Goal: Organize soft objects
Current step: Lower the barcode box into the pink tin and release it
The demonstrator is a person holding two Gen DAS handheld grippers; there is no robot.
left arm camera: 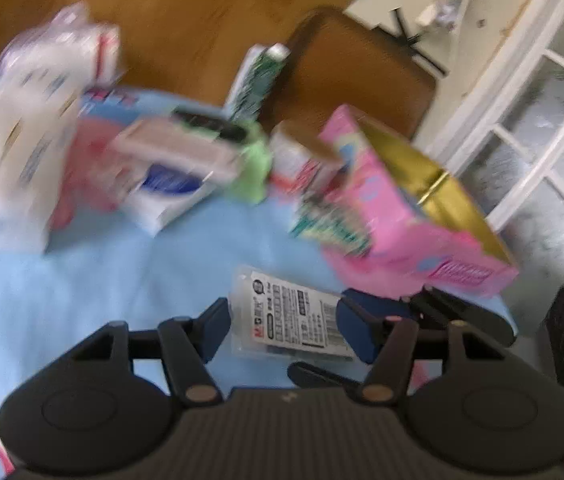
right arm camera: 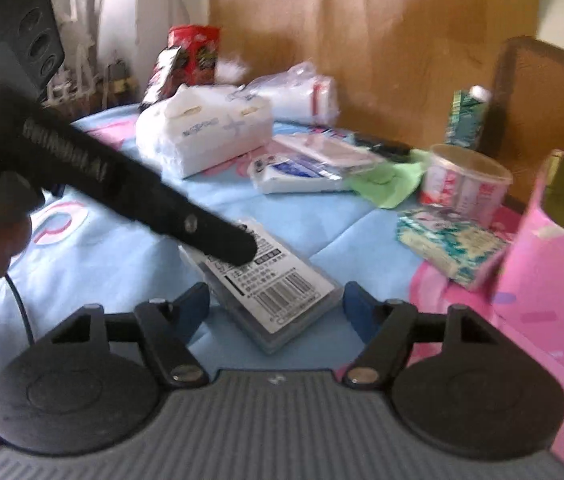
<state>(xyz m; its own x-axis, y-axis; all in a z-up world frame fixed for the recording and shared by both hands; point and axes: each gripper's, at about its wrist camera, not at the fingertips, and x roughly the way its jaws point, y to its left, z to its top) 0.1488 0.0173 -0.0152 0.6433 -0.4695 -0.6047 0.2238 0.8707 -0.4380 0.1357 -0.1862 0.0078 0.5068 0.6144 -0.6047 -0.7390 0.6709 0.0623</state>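
Observation:
A clear plastic case [left arm camera: 290, 316] with a printed barcode label lies on the light blue sheet [left arm camera: 102, 280]. My left gripper [left arm camera: 288, 324] is shut on it, with a blue pad against each side. In the right wrist view one left fingertip [right arm camera: 238, 246] rests over the case [right arm camera: 278, 296]. My right gripper [right arm camera: 276, 306] stands open around the case's near end, with gaps on both sides. Soft items lie beyond: a white tissue pack [right arm camera: 206, 132], a bag of cotton pads [right arm camera: 302, 92], a green cloth [right arm camera: 386, 184] and a teal tissue packet [right arm camera: 450, 240].
An open pink box [left arm camera: 422, 216] with a gold inside stands at the right. A lidded cup [right arm camera: 466, 180], a green carton [right arm camera: 466, 116], a flat white packet [right arm camera: 298, 172] and a red snack can [right arm camera: 198, 52] crowd the far side. A wooden chair [left arm camera: 346, 80] is behind.

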